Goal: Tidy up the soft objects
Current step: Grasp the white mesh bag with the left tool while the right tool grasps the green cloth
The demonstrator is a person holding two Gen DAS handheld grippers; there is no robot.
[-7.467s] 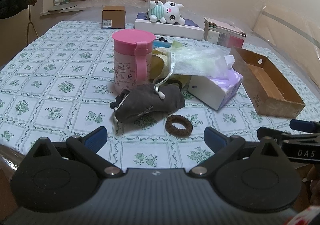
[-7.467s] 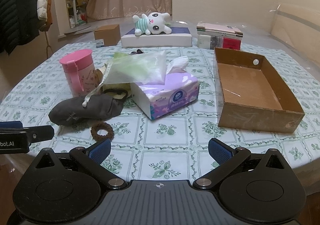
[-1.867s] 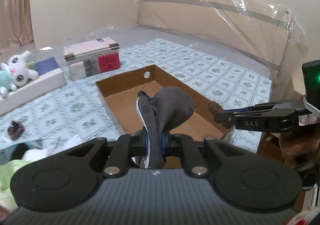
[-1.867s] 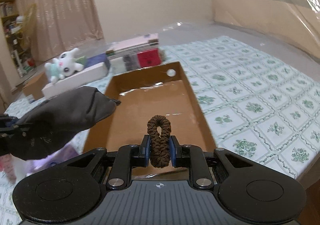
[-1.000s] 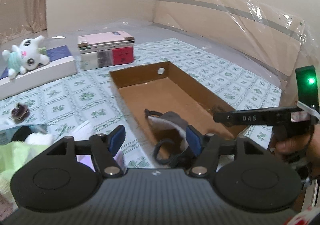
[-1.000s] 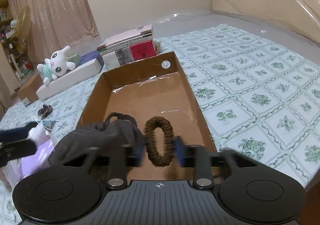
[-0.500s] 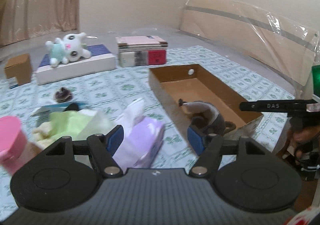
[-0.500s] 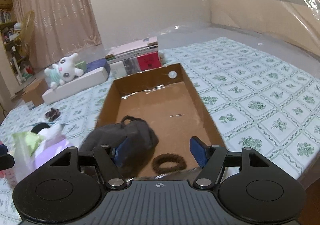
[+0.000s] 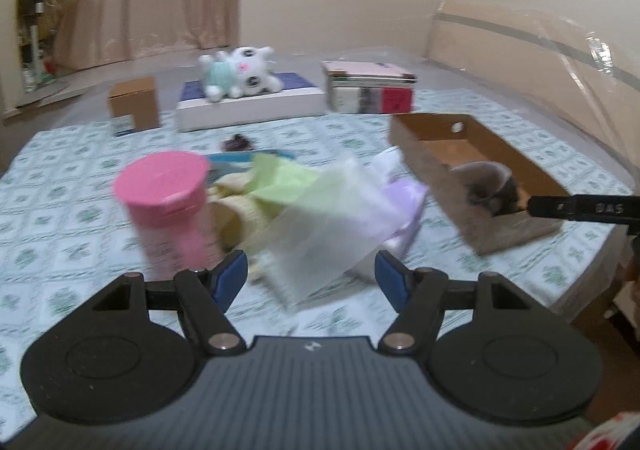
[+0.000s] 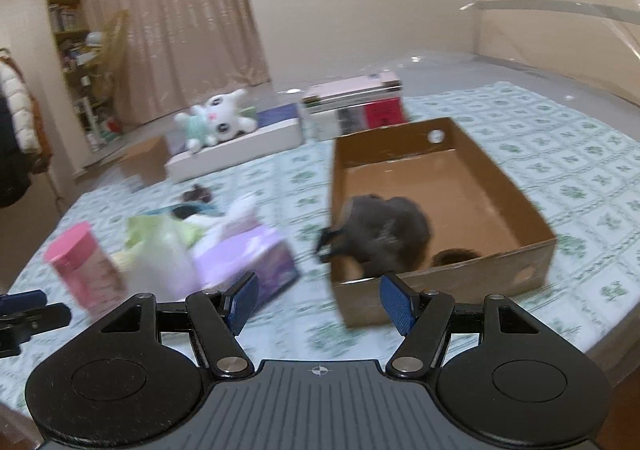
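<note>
Inside the cardboard box [image 10: 516, 205] at the table's right edge lie the grey pouch [image 10: 386, 232] and brown scrunchie [image 10: 456, 256] (both dropped). Left gripper [image 9: 311, 277] and right gripper [image 10: 320, 300] gape empty, the right's jaws having just been opening; next likely grab from the pile near the pink cup [image 9: 168, 205].

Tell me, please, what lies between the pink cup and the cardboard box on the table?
In the right wrist view, a clear bag of yellow-green fabric and a purple tissue box lie between the pink cup and the cardboard box.

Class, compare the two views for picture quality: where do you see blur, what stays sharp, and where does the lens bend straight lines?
Left wrist view: the pink cup and plastic bag smear with motion blur, while the left hand-held gripper stays sharp. Right wrist view: the grey pouch and tissue box are streaked, the right hand-held gripper is crisp, and fisheye distortion curves the tablecloth toward dark corners.
</note>
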